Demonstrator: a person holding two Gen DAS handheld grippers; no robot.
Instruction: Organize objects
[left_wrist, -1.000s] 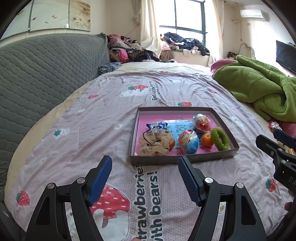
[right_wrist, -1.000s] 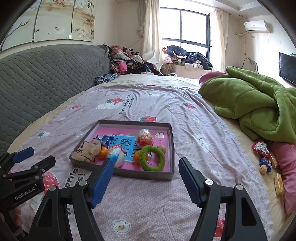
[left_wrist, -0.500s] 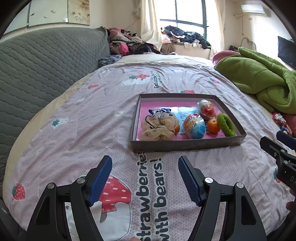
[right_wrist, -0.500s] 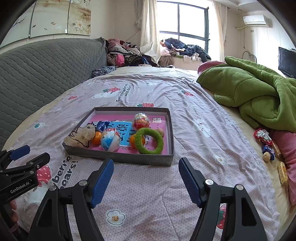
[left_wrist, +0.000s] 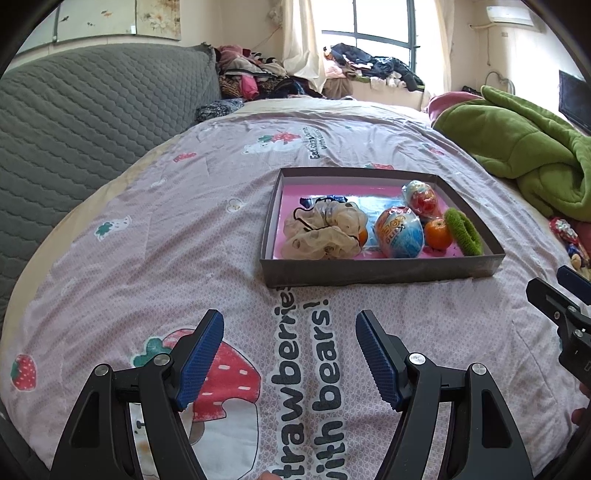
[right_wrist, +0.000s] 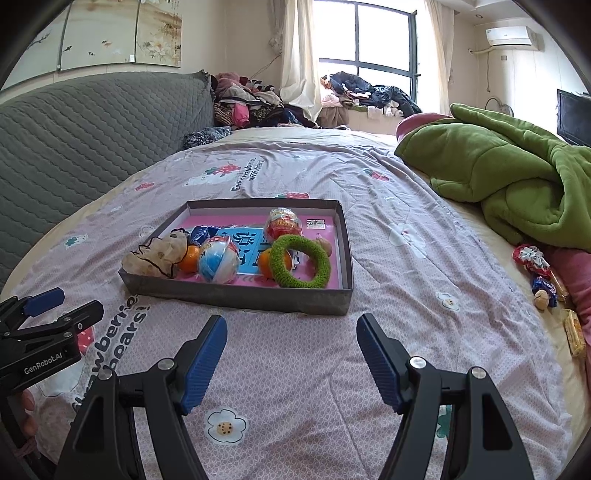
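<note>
Two views show the same shallow grey box on a bedspread. From the left wrist camera, the left gripper (left_wrist: 290, 354) hangs over the bedspread (left_wrist: 147, 258) with its jaws spread wide and nothing between them. Just ahead lies the box (left_wrist: 376, 271), pink inside, holding a cream scrunchie (left_wrist: 325, 230), a blue wrapped egg (left_wrist: 399, 230), a red wrapped egg (left_wrist: 423, 197), an orange (left_wrist: 437, 233) and a green ring (left_wrist: 463, 232) leaning by the right wall. A second orange peeks out beside the scrunchie. A green blanket (left_wrist: 517, 147) is heaped to the right.

From the right wrist camera, the right gripper (right_wrist: 291, 356) also stands wide and empty, near the box's (right_wrist: 236, 295) front wall. The green ring (right_wrist: 300, 266) lies in the right half, touching one orange (right_wrist: 265, 263); the blue egg (right_wrist: 218, 264) sits between both oranges. Several wrapped sweets (right_wrist: 541, 275) lie loose on the bed far right, well apart from the box. The left gripper (right_wrist: 44, 317) shows at the left edge.
</note>
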